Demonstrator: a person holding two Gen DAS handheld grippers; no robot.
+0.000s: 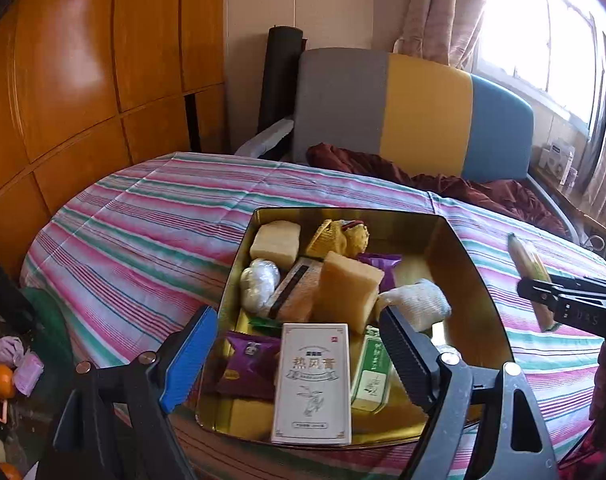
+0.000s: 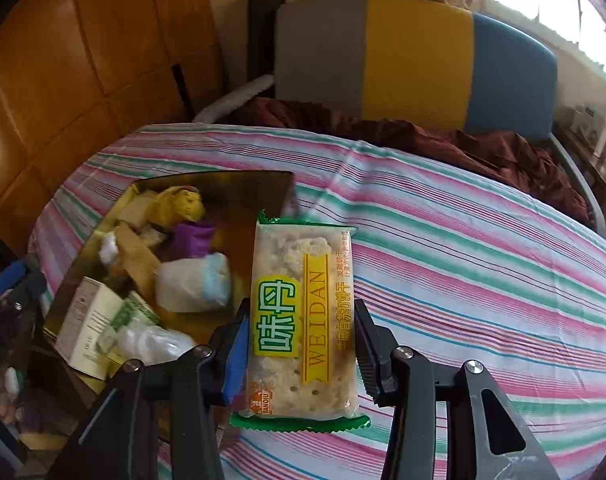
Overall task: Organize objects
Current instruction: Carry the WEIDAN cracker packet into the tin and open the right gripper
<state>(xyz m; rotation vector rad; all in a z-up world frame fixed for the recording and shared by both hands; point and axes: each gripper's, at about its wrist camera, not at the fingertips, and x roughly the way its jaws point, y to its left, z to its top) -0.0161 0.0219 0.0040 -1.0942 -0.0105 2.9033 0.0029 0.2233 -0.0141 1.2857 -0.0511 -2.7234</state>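
Both tongs are in view: the right gripper (image 2: 301, 344) is closed to a narrow gap on a cracker packet (image 2: 303, 316), pinched across its width at the lower half, while the left gripper (image 1: 299, 348) stands wide apart with nothing between its jaws.

The packet is held upright, above the striped bedsheet (image 2: 483, 280) and just to the right of the gold tin (image 1: 475, 280), not yet over it. Seen from the left wrist, the packet is off the tin's right rim and tilted.

Inside the tin a heap is already piled: a white carton (image 1: 311, 380) at the near edge, a green sachet (image 1: 373, 372) beside it, a purple wrapper (image 1: 247, 364) to its left, yellow sponge blocks (image 1: 349, 288) in the middle, a white cloth roll (image 1: 417, 300) toward the right wall, and a foil ball (image 1: 259, 284) toward the left wall.

Several risks can be judged from this. The film is slick and only the lower half is gripped, so the packet could pivot or slide out if it is swung quickly. The crackers could be cracked if the squeeze is tightened. If it is released before the rim is cleared, it would land on the sheet or catch the tin's wall. Little bare floor is left, so it may be perched on the heap and slip off. The open left gripper hangs over the tin's near side and could be struck during the transfer.
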